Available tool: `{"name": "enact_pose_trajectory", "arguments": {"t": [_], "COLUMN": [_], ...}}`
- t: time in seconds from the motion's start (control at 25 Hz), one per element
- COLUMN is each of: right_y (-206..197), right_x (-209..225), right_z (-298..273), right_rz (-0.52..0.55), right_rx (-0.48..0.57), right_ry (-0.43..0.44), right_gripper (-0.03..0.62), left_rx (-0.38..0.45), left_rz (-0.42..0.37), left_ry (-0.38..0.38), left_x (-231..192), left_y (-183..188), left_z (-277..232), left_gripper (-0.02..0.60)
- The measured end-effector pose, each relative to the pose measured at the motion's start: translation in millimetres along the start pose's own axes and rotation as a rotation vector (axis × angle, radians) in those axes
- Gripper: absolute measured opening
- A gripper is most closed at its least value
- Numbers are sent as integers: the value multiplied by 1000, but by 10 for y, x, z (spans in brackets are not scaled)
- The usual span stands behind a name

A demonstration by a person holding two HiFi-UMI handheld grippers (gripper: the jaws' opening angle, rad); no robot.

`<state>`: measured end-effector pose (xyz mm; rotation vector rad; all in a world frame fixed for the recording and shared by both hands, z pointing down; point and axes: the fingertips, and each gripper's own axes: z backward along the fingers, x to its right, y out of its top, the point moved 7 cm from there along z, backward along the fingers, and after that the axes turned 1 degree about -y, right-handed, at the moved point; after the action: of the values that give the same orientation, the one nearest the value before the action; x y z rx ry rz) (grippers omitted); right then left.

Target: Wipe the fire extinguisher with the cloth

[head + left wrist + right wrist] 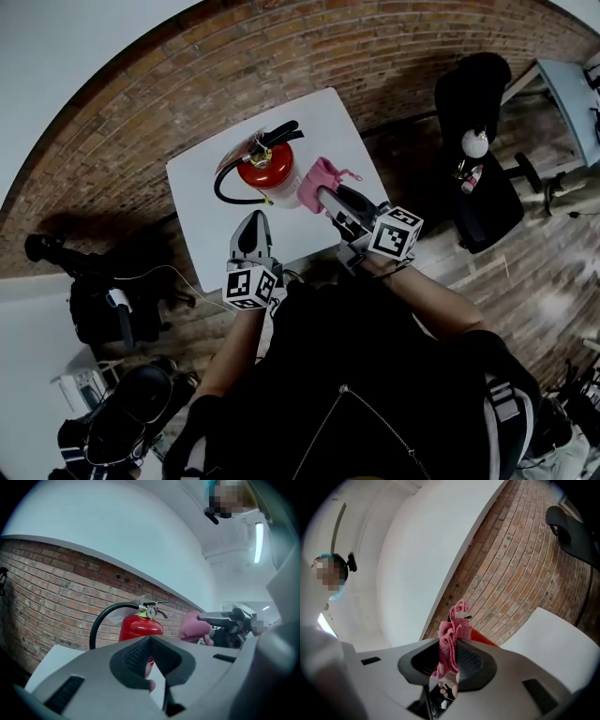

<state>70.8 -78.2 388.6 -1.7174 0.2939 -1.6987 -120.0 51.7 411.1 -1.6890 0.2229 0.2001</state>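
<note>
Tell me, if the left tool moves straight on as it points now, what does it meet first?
Probably the fire extinguisher, standing directly ahead of the left tool; the depth between them is unclear.

Your head camera looks steeply down on the white table (319, 122). Both gripper cameras sit low and close, facing the brick wall (56, 597). All share the fire extinguisher (265, 171).

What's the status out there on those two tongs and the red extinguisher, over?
Right tongs shut on pink cloth, close beside fire extinguisher. Left tongs shut, empty. Extinguisher upright on white table, nothing in the way.
</note>
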Motion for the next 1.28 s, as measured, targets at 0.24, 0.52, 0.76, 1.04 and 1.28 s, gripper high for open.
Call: {"name": "enact_pose_trajectory", "arguments": {"t": [0.24, 0.52, 0.76, 1.04, 1.28], "right_y": [182, 235, -93, -493, -828], "right_x": [155, 206, 24, -329, -548], "right_z": [125, 74, -200, -578, -927], "right_rz": [143, 440, 819, 1262, 1419], "right_rx": [-146, -342, -620, -775, -832], "right_ry": [67, 160, 106, 52, -92], "right_gripper": [103, 103, 101, 101, 101], "left_rx": [26, 37, 28, 64, 70], "left_rz": [-9, -35, -46, -39, 0], "left_ry": [102, 232, 323, 317, 313], "left_x": [329, 562, 334, 50, -340], "left_y": [-6, 30, 124, 153, 93], "left_z": [-146, -67, 251, 439, 812], "left_gripper": [8, 8, 8, 8, 8]}}
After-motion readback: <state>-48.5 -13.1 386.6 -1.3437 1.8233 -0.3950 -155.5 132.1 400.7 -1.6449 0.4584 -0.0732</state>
